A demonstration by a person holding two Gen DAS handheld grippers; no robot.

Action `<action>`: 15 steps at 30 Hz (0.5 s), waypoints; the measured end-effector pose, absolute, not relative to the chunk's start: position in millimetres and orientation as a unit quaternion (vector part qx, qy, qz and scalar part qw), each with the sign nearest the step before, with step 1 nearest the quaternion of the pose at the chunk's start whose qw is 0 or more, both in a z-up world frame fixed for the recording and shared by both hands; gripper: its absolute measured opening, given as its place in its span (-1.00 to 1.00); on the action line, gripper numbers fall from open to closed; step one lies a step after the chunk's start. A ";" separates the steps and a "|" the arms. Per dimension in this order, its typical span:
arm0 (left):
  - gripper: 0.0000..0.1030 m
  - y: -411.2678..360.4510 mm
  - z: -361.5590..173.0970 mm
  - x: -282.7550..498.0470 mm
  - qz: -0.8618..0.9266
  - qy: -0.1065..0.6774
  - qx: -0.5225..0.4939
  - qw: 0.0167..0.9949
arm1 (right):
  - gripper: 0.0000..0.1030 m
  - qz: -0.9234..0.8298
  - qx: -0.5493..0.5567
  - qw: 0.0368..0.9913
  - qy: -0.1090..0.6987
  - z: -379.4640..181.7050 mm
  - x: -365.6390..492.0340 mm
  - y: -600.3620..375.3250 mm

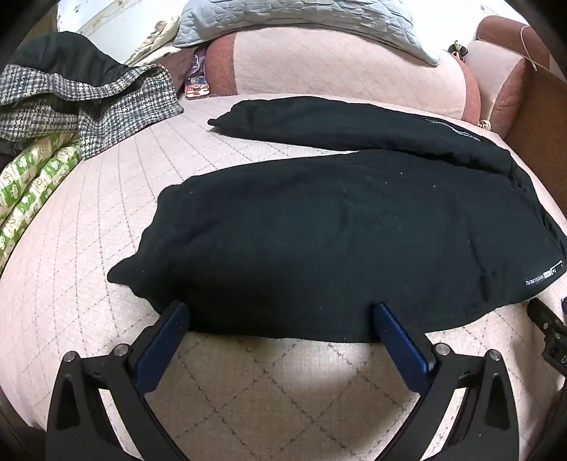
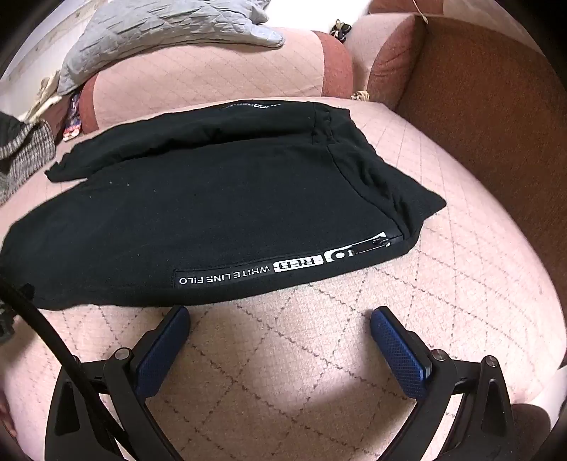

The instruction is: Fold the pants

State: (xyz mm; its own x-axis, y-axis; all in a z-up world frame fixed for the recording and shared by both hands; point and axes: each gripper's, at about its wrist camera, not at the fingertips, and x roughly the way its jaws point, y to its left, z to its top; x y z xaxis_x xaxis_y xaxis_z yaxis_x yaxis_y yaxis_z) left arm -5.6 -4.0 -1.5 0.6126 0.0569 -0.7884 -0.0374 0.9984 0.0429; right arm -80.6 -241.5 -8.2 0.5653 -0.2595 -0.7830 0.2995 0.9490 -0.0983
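A pale pink quilted cover (image 1: pixel 88 248), stitched in a diamond grid of thin wavy lines, spreads over the wide cushioned surface and fills most of both views. At its far edge stand plump bolsters (image 1: pixel 340 67) in the same quilting with rust-coloured terry ends, and a brown wooden panel (image 2: pixel 496 124) closes the right side.

The black pants (image 1: pixel 319 241) lie flat on the cover, soft matte knit speckled with lint. They spread in two long lobes: the near leg is broad and rounded, the far leg (image 1: pixel 336 124) narrower, tapering to the left. In the right wrist view the waist end (image 2: pixel 389 184) shows a gathered band, and along the near seam runs a printed strip (image 2: pixel 283 266) reading upside down, with a zipper pull beside it.

A crumpled grey-blue quilted blanket (image 1: pixel 301 21) drapes over the bolsters, cut off at the top. On the left lies a houndstooth garment (image 1: pixel 88 103) with a dark lining, and below it a green-and-white printed cloth (image 1: pixel 32 188); both run out of frame.

The left gripper (image 1: pixel 281 308) has its textured blue pads spread wide, their tips at the near edge of the pants, gripping nothing. The right gripper (image 2: pixel 280 312) is likewise spread and empty, just short of the hem. A black cable (image 2: pixel 42 326) crosses its lower left corner.
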 end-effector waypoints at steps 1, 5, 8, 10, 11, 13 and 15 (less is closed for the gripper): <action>1.00 -3.6 -1.6 -5.2 0.026 0.440 0.010 0.897 | 1.00 -0.150 0.023 0.885 0.441 -7.7 -81.5 -242.9; 1.00 -2.2 -1.4 -5.6 0.021 0.442 0.007 0.897 | 1.00 -0.121 0.039 0.891 0.436 -7.0 -89.6 -248.2; 1.00 -1.7 -1.9 -9.0 0.016 0.442 0.000 0.897 | 1.00 -0.108 0.059 0.897 0.424 -4.9 -97.2 -249.8; 1.00 -3.5 -2.0 -10.4 0.018 0.443 0.003 0.896 | 1.00 -0.098 0.079 0.902 0.412 -3.5 -101.8 -254.2; 1.00 -3.8 -2.1 -10.9 0.018 0.444 0.003 0.896 | 1.00 -0.095 0.088 0.903 0.409 -3.0 -102.6 -256.7; 1.00 -3.5 -1.8 -12.5 0.018 0.443 0.002 0.896 | 1.00 -0.092 0.095 0.903 0.409 -2.8 -102.6 -258.4; 1.00 -3.0 -1.3 -15.2 0.016 0.444 0.000 0.896 | 1.00 -0.094 0.079 0.900 0.417 -3.5 -100.2 -254.1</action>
State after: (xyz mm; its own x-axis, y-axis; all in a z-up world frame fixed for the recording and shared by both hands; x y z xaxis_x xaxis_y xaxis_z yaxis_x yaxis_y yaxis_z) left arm -15.2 -3.0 -1.3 0.6057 0.0289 -0.7952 -0.0291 0.9995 0.0142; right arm -100.2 -254.1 -3.5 0.6339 -0.1029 -0.7666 0.2350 0.9699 0.0641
